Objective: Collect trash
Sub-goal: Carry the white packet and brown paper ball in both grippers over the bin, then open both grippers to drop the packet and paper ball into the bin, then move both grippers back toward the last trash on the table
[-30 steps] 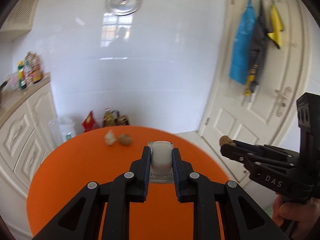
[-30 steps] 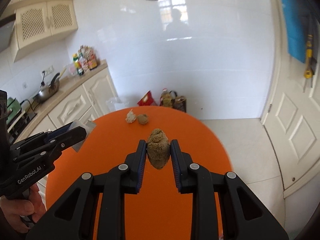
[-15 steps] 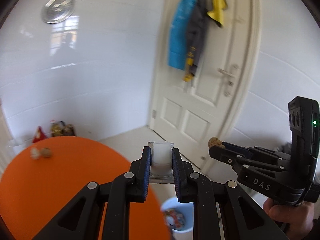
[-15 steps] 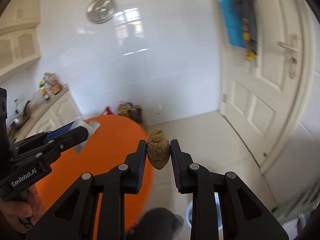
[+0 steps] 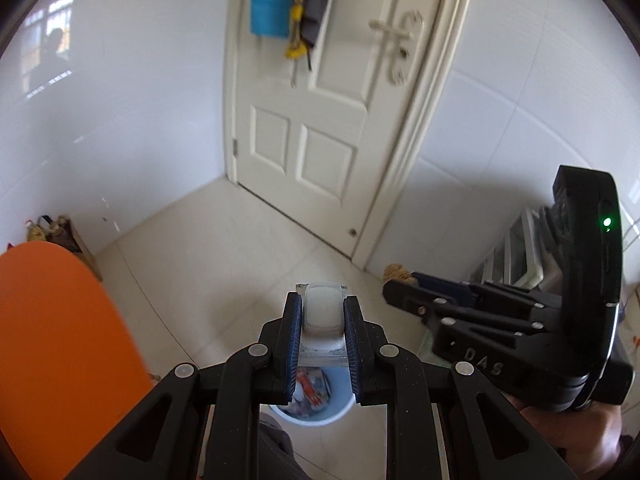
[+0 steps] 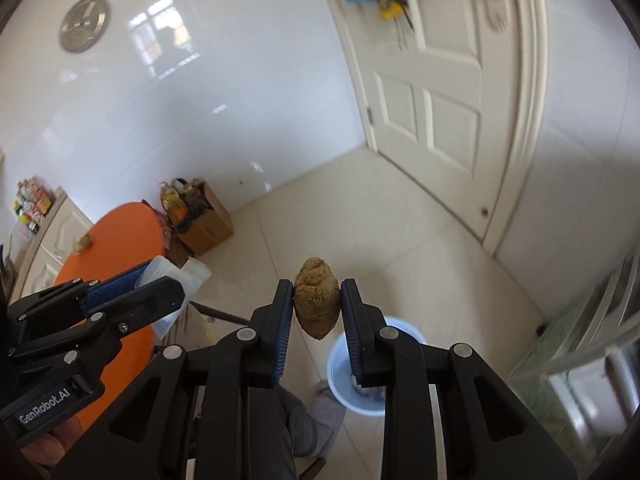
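Both hands have swung away from the orange table (image 5: 60,344). A second ago the table filled the view under both grippers. Now it sits off to the left side, and the floor and the white door (image 5: 320,120) are in front.

The left gripper (image 5: 322,316) is clenched on a small clear plastic cup (image 5: 322,312) with a whitish inside. The right gripper (image 6: 316,304) is clenched on a brown crumpled lump (image 6: 316,304), maybe a wad of paper. Neither grip has changed; the jaws squeeze the same two things as before.

The new thing in view is a light blue trash bin (image 5: 340,412) on the floor. In the left view it shows just under the cup, with colourful wrappers already inside. In the right view the bin (image 6: 336,364) is just below and a little to the right of the lump.

So the carrying part looks almost done. Both pieces of trash are close to being over the bin. The next step is likely to line them up and let go. Two small bits of trash (image 6: 83,243) are left on the table, so more trips seem needed.
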`<state>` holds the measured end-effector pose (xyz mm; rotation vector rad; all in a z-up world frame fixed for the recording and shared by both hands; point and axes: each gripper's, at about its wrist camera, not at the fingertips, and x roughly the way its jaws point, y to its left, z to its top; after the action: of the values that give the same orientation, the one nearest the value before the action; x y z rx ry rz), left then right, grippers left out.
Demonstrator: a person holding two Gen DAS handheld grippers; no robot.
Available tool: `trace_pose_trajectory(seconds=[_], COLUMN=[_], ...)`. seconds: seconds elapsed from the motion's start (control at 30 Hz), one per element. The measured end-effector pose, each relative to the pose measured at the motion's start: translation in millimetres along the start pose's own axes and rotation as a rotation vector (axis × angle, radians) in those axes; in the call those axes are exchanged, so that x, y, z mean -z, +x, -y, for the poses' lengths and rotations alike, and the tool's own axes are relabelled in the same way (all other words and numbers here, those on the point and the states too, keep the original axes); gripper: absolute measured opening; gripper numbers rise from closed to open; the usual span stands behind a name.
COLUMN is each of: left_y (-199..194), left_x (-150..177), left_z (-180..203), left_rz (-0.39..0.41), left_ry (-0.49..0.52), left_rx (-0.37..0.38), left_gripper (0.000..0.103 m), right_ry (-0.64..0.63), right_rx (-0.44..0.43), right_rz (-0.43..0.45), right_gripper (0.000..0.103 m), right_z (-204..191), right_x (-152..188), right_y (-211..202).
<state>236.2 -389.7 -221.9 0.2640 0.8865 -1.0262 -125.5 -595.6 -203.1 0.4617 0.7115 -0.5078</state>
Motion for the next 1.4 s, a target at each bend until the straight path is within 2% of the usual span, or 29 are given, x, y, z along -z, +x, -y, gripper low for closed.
trace_pose_trajectory(seconds=[0.17, 0.23, 0.3, 0.33, 0.37, 0.4, 0.43, 0.47, 0.5, 0.6, 0.63, 0.67, 0.73, 0.87, 1.0, 1.17, 1.4], left_y=[28, 42, 51, 54, 57, 65, 63, 65, 70, 70, 83, 78, 79, 59, 31, -26, -115], left_x=[-9, -6, -13, -12, -12, -24, -22, -27, -36, -41, -49, -49, -58, -52, -41, -26, 4], left_z=[2, 3, 5, 5, 7, 6, 3, 3, 5, 7, 14, 14, 20, 33, 41, 33, 11], left_rz=[-0.087, -0.115, -0.141, -0.151, -0.158, -0.161, -0.154, -0.144, -0.141, -0.138, -0.136, -0.129, -0.11, -0.056, -0.006, 0.075, 0.199], left_ry=[0.019, 0.015, 0.015, 0.013, 0.014, 0.014, 0.009, 0.004, 0.001, -0.009, -0.008, -0.007, -0.003, 0.009, -0.006, -0.062, -0.14], left_rx=[0.017, 0.002, -0.005, -0.007, -0.016, -0.023, -0.032, -0.039, -0.048, -0.074, -0.081, -0.096, -0.122, -0.178, -0.193, -0.206, -0.28], left_gripper=[0.017, 0.018, 0.022, 0.028, 0.034, 0.05, 0.064, 0.068, 0.074, 0.08, 0.081, 0.082, 0.086, 0.097, 0.097, 0.097, 0.1], right_ry=[0.068, 0.09, 0.12, 0.134, 0.143, 0.153, 0.16, 0.165, 0.173, 0.186, 0.187, 0.188, 0.189, 0.164, 0.138, 0.08, -0.03], right_rx=[-0.018, -0.008, -0.004, -0.004, -0.005, -0.005, -0.004, -0.005, -0.008, -0.006, -0.002, 0.003, 0.028, 0.054, 0.044, 0.014, -0.07], right_rz=[-0.062, -0.089, -0.098, -0.098, -0.098, -0.1, -0.1, -0.097, -0.096, -0.09, -0.084, -0.078, -0.057, -0.06, -0.038, 0.004, 0.085], right_gripper=[0.026, 0.026, 0.029, 0.031, 0.037, 0.04, 0.048, 0.054, 0.056, 0.067, 0.076, 0.09, 0.103, 0.103, 0.103, 0.103, 0.103], right_z=[27, 37, 46, 52, 55, 59, 62, 64, 65, 67, 67, 67, 64, 53, 36, 1, -76], right_x=[10, 13, 15, 15, 15, 16, 16, 16, 16, 16, 15, 14, 12, 7, 1, -10, -31], right_y=[24, 33, 39, 41, 42, 43, 42, 43, 42, 41, 39, 38, 34, 31, 22, 4, -25])
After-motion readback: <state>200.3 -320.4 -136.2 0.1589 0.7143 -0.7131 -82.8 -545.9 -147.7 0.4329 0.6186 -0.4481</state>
